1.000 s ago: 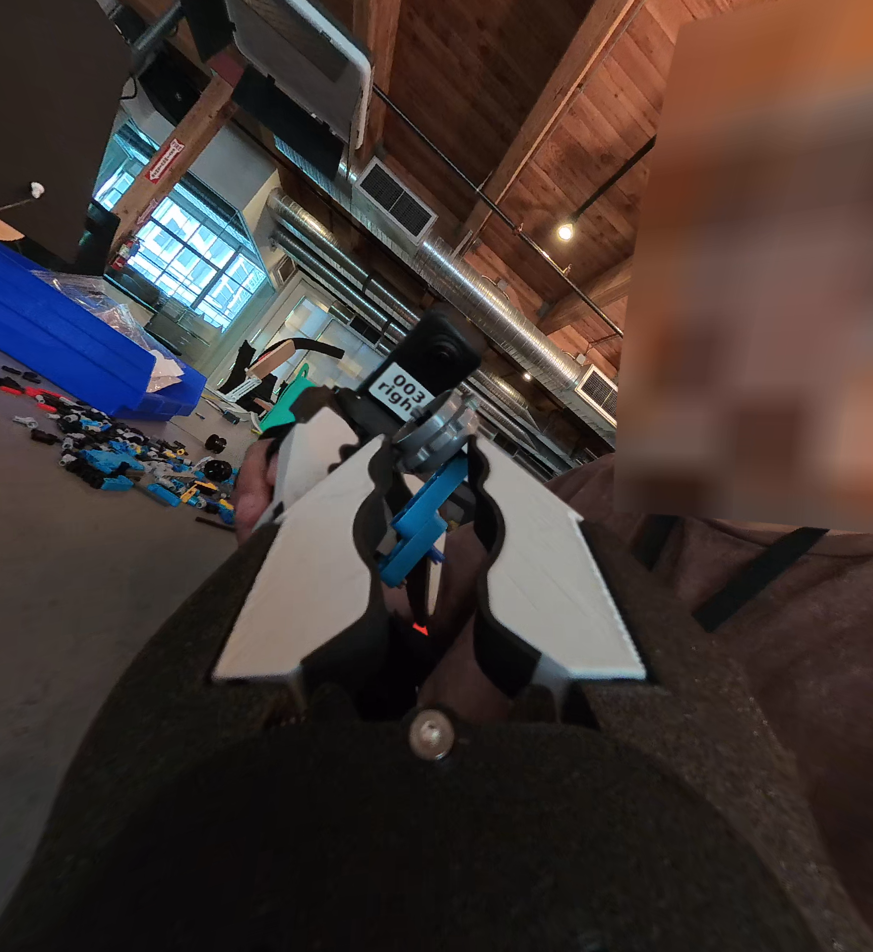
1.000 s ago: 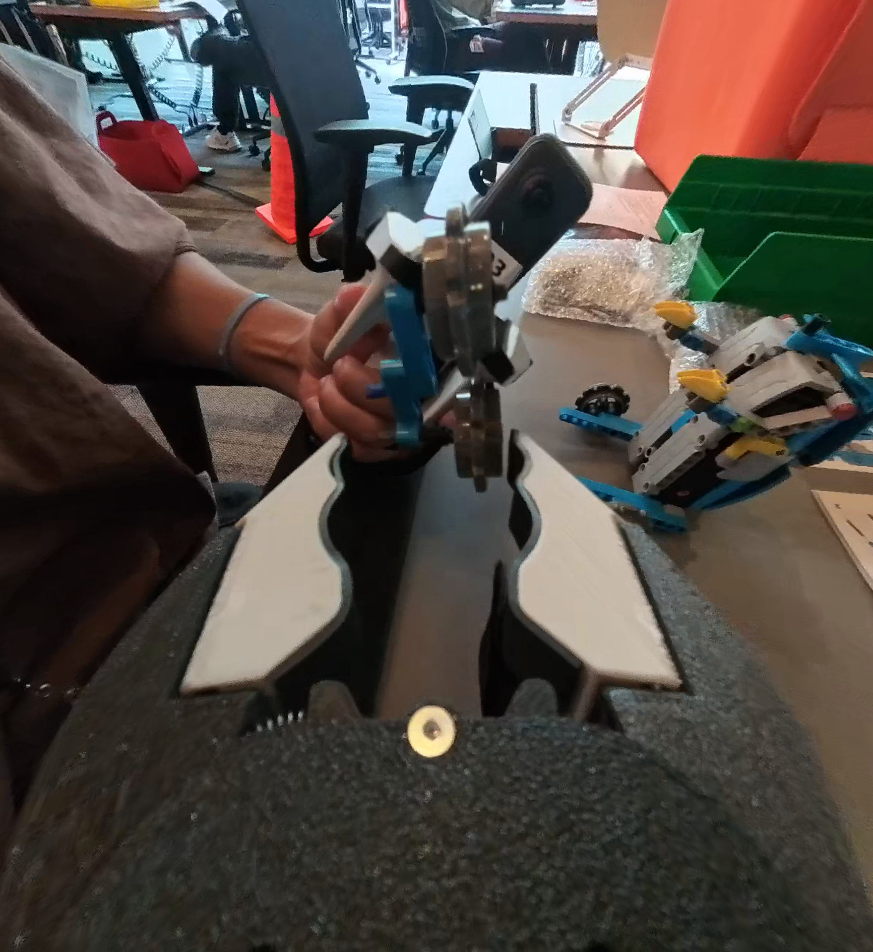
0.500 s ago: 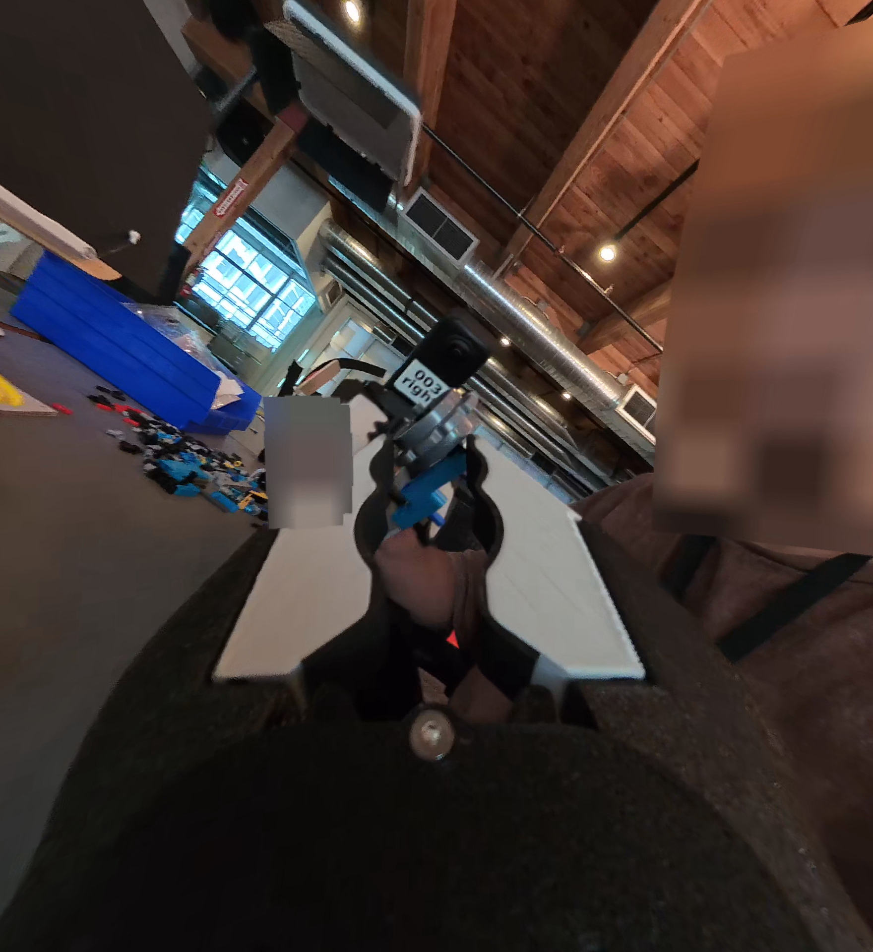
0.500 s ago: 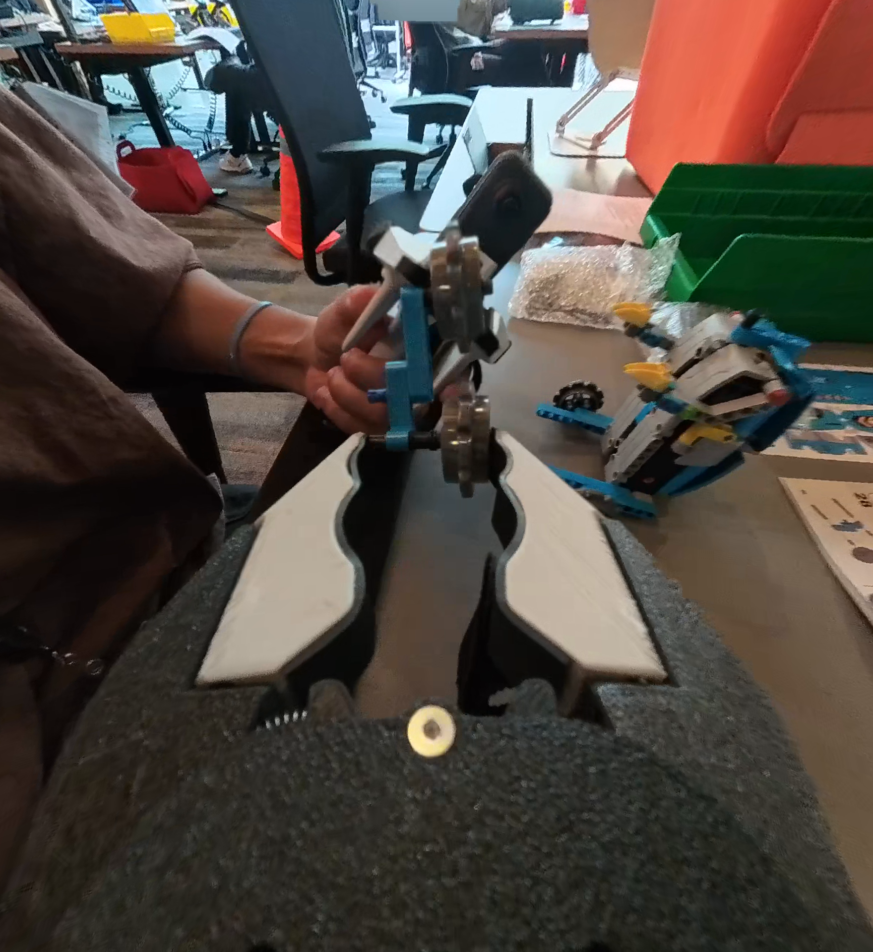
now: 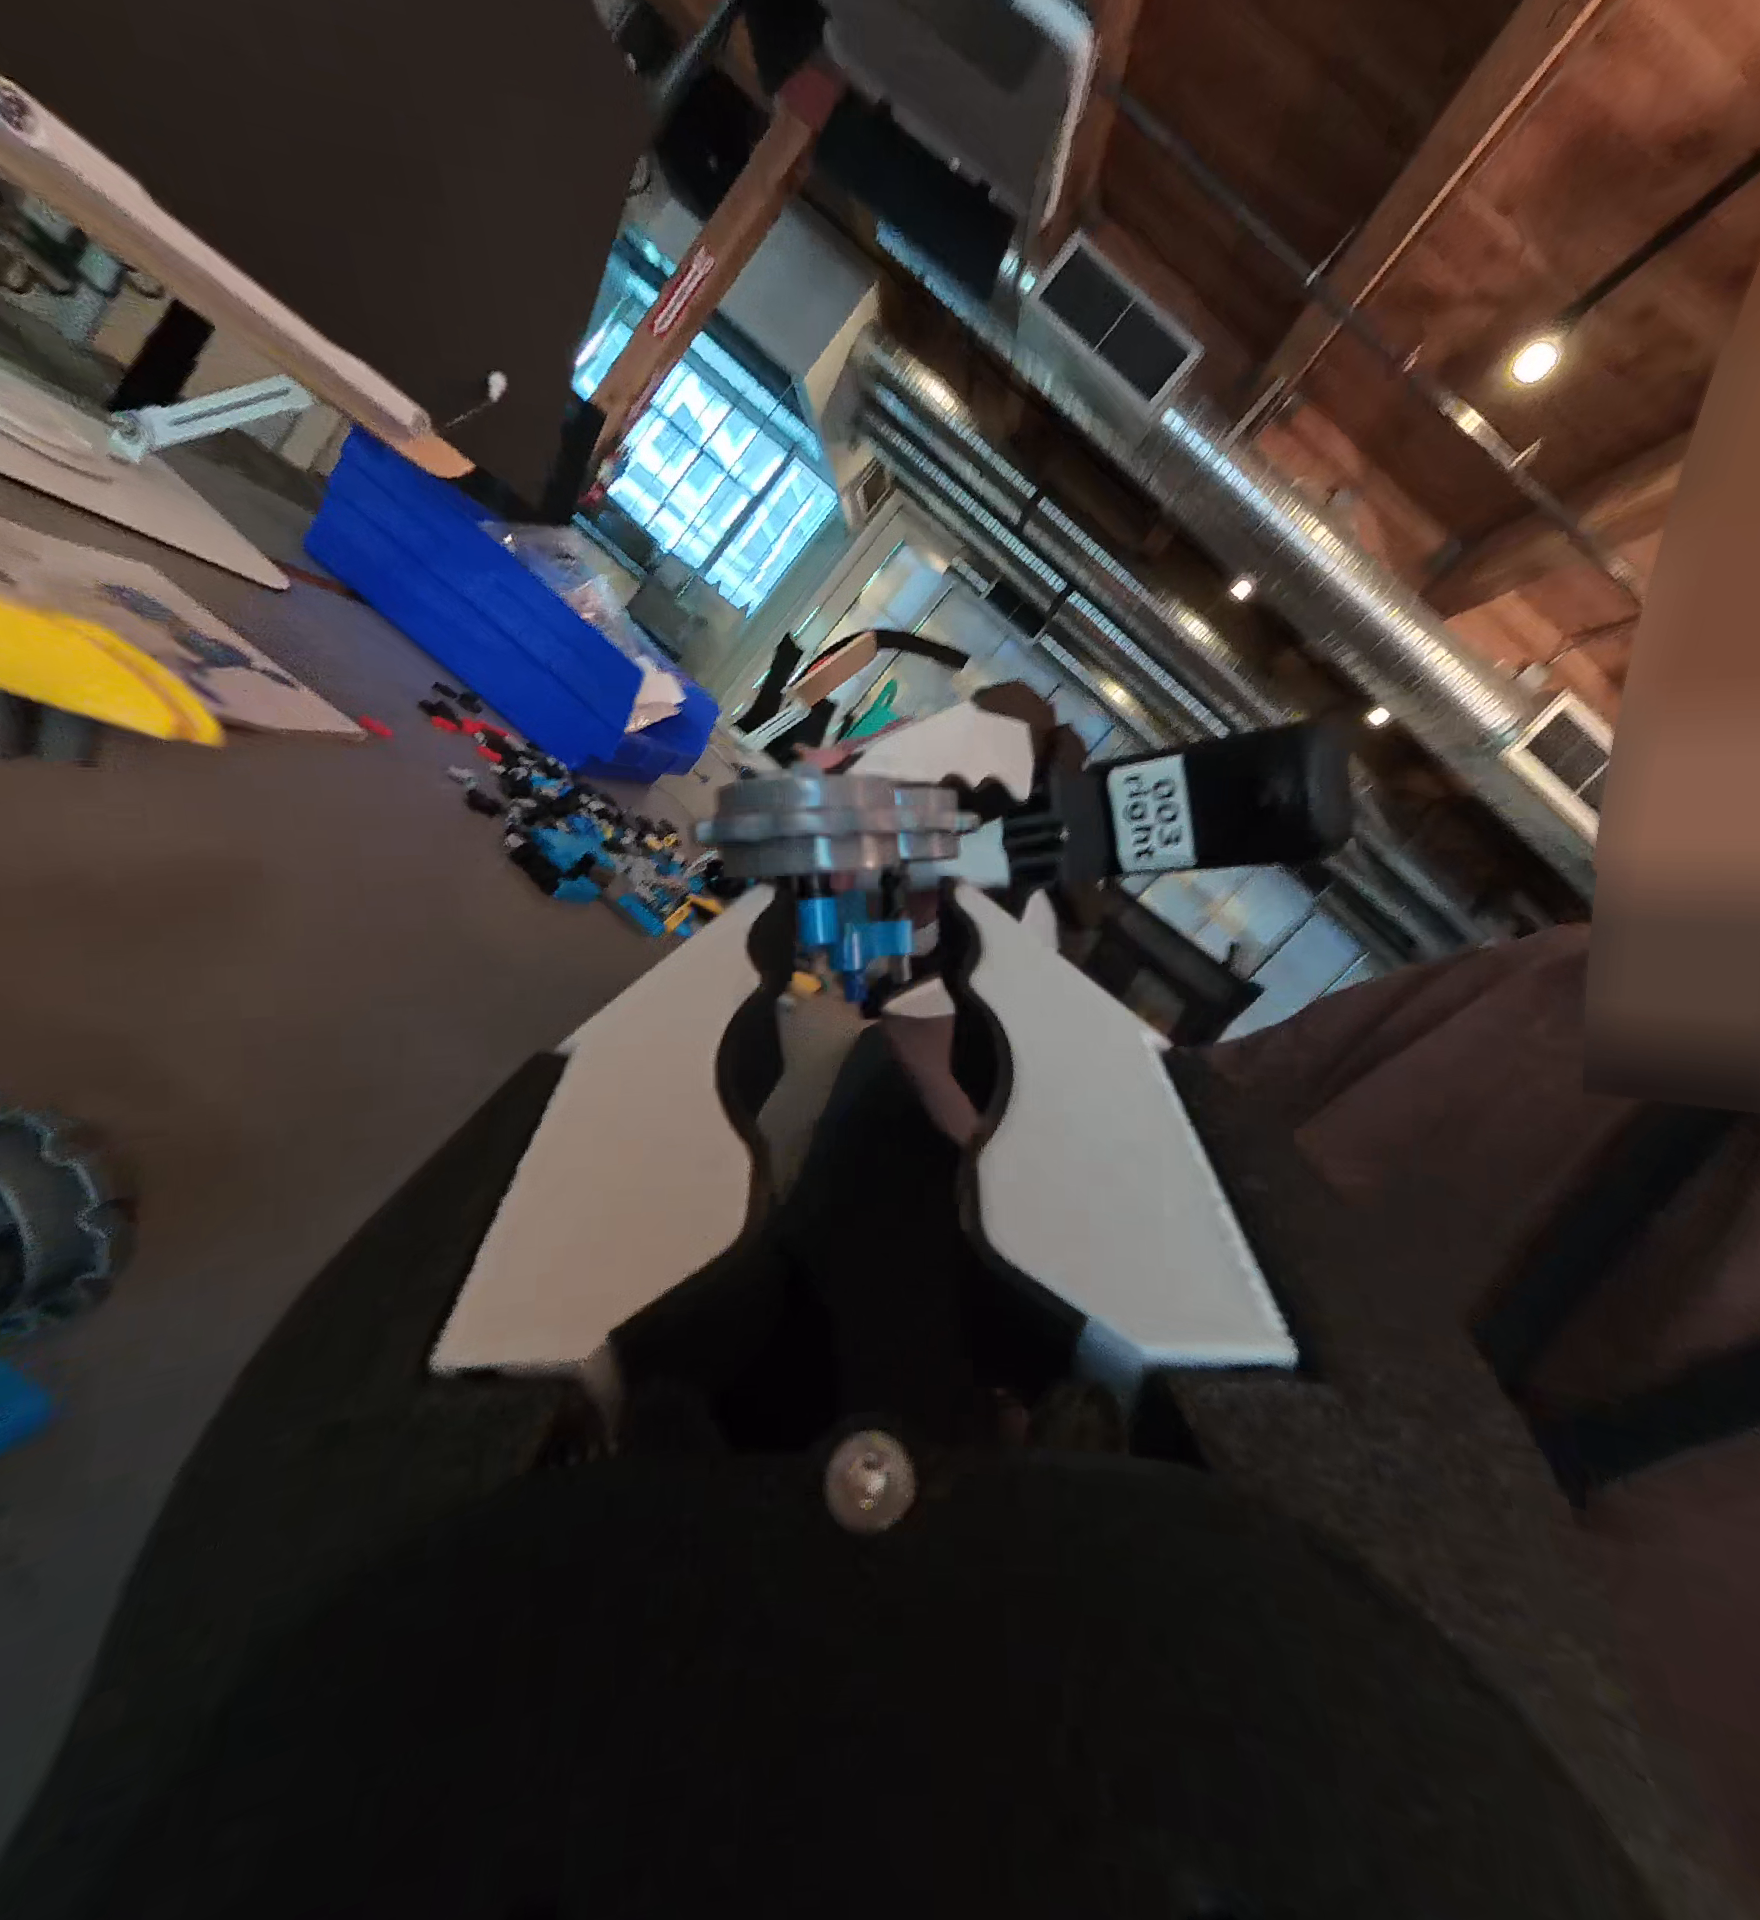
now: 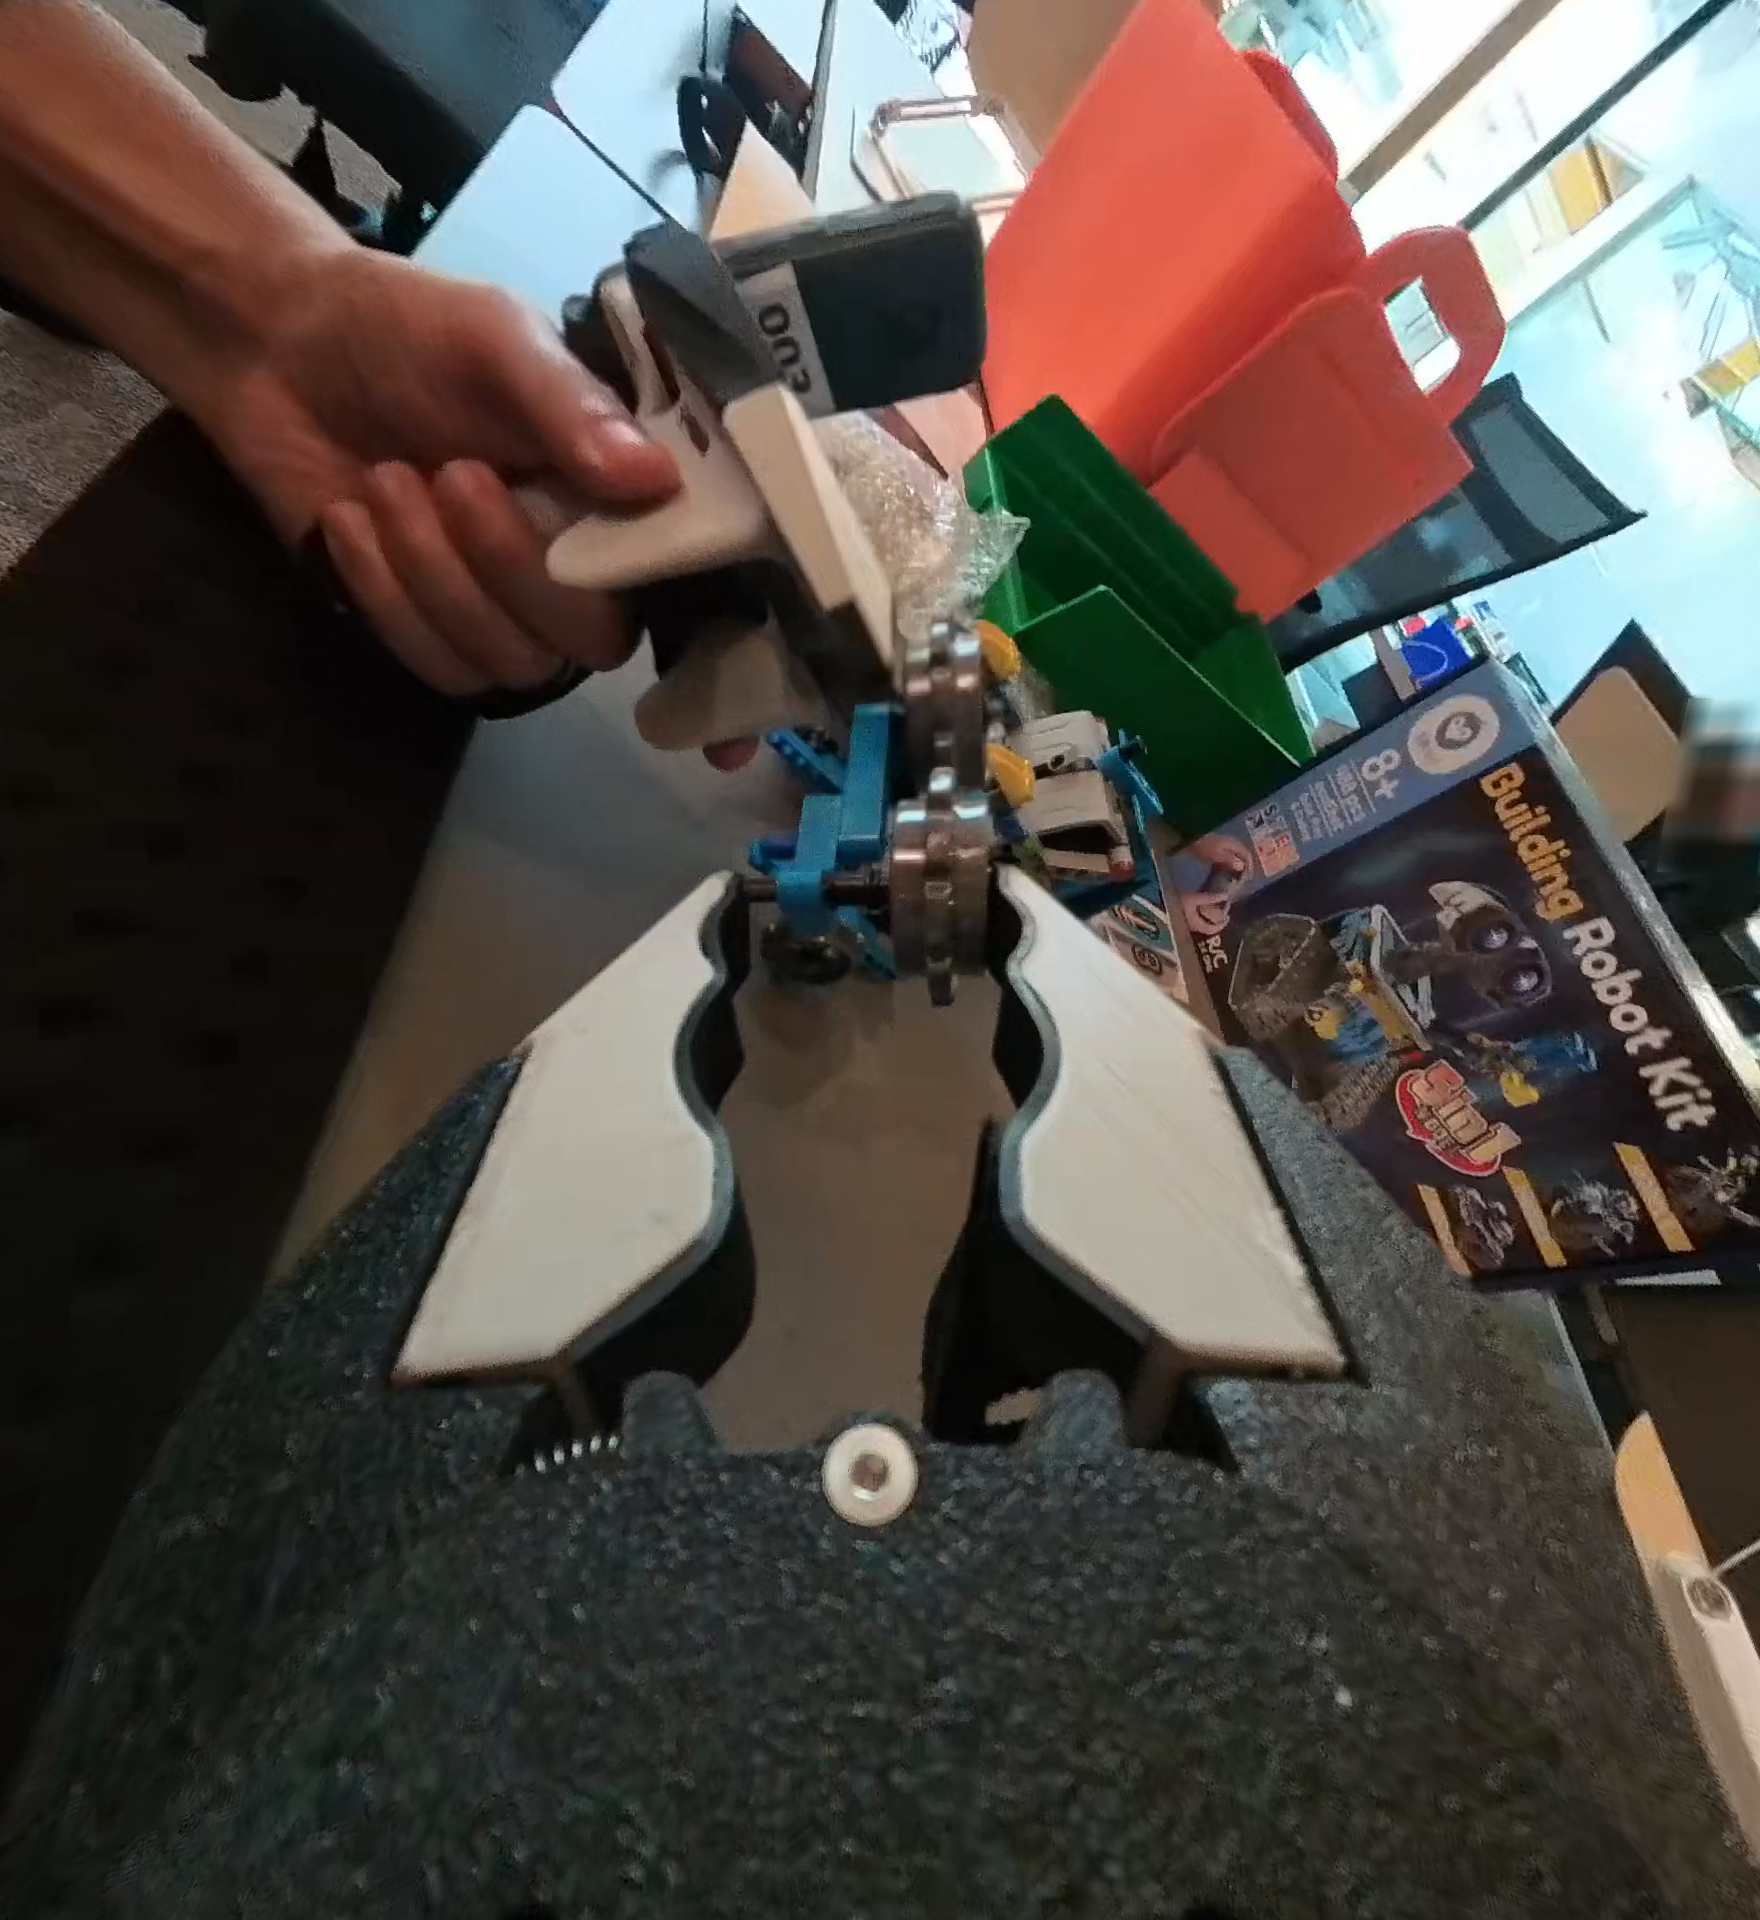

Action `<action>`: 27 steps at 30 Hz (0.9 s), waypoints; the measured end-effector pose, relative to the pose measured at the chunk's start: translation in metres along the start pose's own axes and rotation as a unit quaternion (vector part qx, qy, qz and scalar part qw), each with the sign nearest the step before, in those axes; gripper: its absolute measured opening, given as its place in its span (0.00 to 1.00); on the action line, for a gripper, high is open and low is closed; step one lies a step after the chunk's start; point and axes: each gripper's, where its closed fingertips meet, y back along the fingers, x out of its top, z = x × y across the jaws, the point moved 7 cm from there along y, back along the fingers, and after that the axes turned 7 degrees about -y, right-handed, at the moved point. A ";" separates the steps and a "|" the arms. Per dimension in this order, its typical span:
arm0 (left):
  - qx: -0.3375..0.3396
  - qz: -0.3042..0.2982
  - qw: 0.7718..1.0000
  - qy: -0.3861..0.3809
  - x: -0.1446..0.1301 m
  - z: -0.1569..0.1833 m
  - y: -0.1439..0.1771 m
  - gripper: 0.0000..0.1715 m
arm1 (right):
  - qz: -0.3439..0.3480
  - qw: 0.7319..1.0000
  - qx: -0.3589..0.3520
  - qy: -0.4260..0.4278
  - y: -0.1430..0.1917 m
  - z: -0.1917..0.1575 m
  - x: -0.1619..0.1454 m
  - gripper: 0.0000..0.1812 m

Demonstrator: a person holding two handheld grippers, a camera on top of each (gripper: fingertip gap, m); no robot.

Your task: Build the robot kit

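A small assembly of blue beams and grey gears (image 6: 917,862) is held between both grippers above the dark table (image 6: 834,1195). My right gripper (image 6: 871,899) is shut on its lower end: the axle tip meets the left finger and the lower gear meets the right finger. My left gripper (image 5: 855,920) is shut on the blue part (image 5: 855,940), with the grey gears (image 5: 824,831) just beyond its tips. In the right wrist view a hand (image 6: 419,447) holds the left gripper, which comes in from the upper left. The right gripper's black camera (image 5: 1208,800) faces the left wrist view.
A partly built blue and white model (image 6: 1073,800), a green bin (image 6: 1115,592), orange bags (image 6: 1219,312) and a kit box (image 6: 1478,987) stand behind. In the left wrist view, a blue bin (image 5: 502,613), loose pieces (image 5: 585,831), a yellow part (image 5: 55,665) and a dark toothed wheel (image 5: 3,1205). The grippers are tip to tip, or close to it. The dark toothed wheel (image 5: 3,1205) is about 12 cm from my left fingertips.
The right gripper's fingers have closed in around the lower gear and axle. Both grippers have rolled with the assembly, so the gears now lie edge-on and level in the left wrist view.
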 end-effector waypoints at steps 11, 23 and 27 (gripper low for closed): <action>0.056 -0.015 0.997 -0.056 -0.005 0.002 -0.004 0.04 | 0.015 1.000 -0.001 -0.026 -0.001 -0.001 -0.013 0.26; 0.083 0.011 0.996 0.044 0.001 -0.020 0.005 0.04 | -0.002 0.955 0.112 -0.275 -0.013 0.017 -0.042 0.33; 0.078 0.014 0.995 0.052 0.001 -0.021 0.006 0.04 | 0.033 0.936 0.138 -0.321 -0.014 0.018 -0.036 0.32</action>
